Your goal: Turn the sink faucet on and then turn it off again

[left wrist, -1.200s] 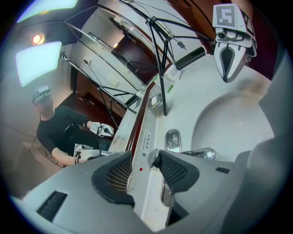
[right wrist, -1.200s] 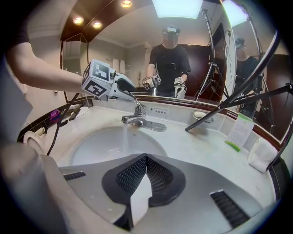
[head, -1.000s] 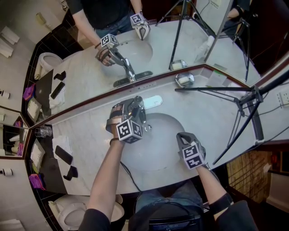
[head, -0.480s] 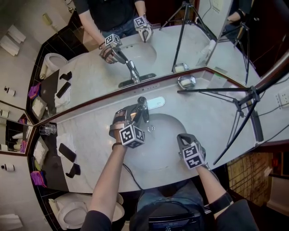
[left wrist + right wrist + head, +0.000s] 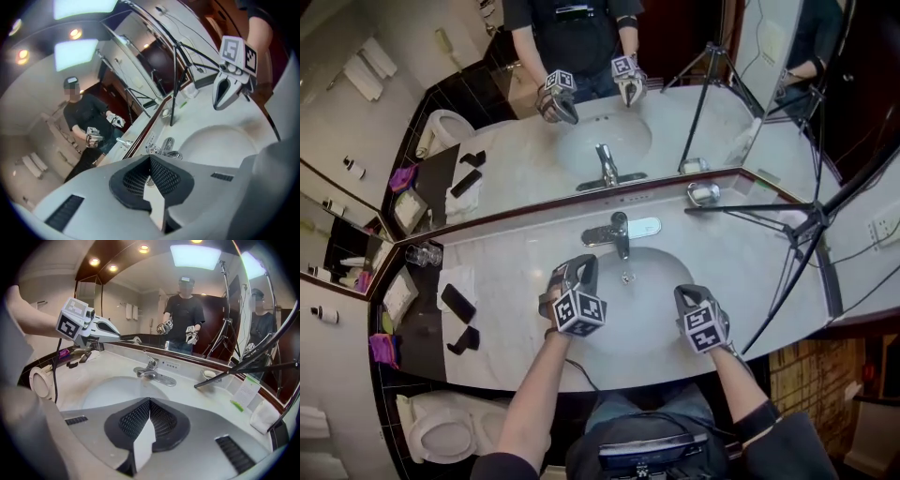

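left gripper (image 5: 581,272) has pulled back off the faucet (image 5: 621,232) toward the near edge of the sink (image 5: 666,267). its jaws have just closed, clenched on nothing. right gripper (image 5: 687,298) hangs clenched and empty over the near right rim. faucet stands at the sink's back, untouched. likely the shut-off is done; next calls only for a check, or a fresh reach to the faucet. whether water runs is too fine to tell.
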The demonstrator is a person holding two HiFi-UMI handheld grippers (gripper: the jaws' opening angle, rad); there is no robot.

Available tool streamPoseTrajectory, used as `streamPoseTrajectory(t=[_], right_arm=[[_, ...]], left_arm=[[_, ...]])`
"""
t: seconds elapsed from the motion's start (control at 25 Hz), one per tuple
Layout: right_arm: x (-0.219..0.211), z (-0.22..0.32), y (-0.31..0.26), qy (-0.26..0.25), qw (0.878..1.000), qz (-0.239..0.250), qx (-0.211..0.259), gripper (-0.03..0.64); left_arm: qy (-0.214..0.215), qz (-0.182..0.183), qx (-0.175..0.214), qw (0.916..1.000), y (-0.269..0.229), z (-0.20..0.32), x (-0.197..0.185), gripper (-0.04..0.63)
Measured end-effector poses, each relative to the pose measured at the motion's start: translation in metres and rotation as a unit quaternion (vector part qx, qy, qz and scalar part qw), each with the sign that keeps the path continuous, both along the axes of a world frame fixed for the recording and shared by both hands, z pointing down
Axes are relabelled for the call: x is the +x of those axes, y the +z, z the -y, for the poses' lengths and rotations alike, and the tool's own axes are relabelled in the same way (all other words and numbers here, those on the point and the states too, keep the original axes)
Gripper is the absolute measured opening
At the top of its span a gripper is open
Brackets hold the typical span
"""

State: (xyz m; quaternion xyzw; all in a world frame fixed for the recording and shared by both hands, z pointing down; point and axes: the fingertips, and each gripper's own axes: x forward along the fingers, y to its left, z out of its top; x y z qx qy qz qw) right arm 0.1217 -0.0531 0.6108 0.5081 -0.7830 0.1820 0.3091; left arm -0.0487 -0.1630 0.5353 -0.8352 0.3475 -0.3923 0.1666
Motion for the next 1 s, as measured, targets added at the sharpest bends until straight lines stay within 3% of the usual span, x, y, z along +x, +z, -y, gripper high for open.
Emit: streamPoseTrajectory(t=[0.12,0.28,0.44,0.6,0.8,0.92,1.0], right_arm=[[-0.002,-0.003,-0.009,-0.003,1.0,0.001,0.009,0.02],[0.0,-0.009,-0.018,-0.005,1.0,-0.003,0.019,0.02],[-0.006,-0.015,-0.024,-0.008,1.0,-0.005,0.024,0.02],[-0.007,-0.022,-0.031,-0.01,0.999,-0.01,0.03,0.02],[-0.005,-0.033,-0.032,-0.011,0.999,-0.017,0.032,0.02],[-0.003,-0.038,-0.031,-0.01,0.999,-0.019,0.031,0.02],[-0.003,-0.04,-0.03,-0.008,0.999,-0.02,0.03,0.02]], left_arm=[[-0.051,-0.084,-0.042,0.9943,-0.016,-0.015,-0.016,0.0],[-0.088,-0.18,-0.093,0.9755,-0.019,-0.037,-0.033,0.0],[-0.107,-0.218,-0.109,0.9639,-0.027,-0.06,-0.05,0.0],[-0.139,-0.277,-0.149,0.939,-0.02,-0.082,-0.068,0.0],[-0.165,-0.322,-0.181,0.9146,-0.006,-0.11,-0.085,0.0],[-0.178,-0.334,-0.189,0.9061,0.001,-0.121,-0.092,0.0],[-0.182,-0.329,-0.189,0.9072,0.005,-0.125,-0.094,0.0]])
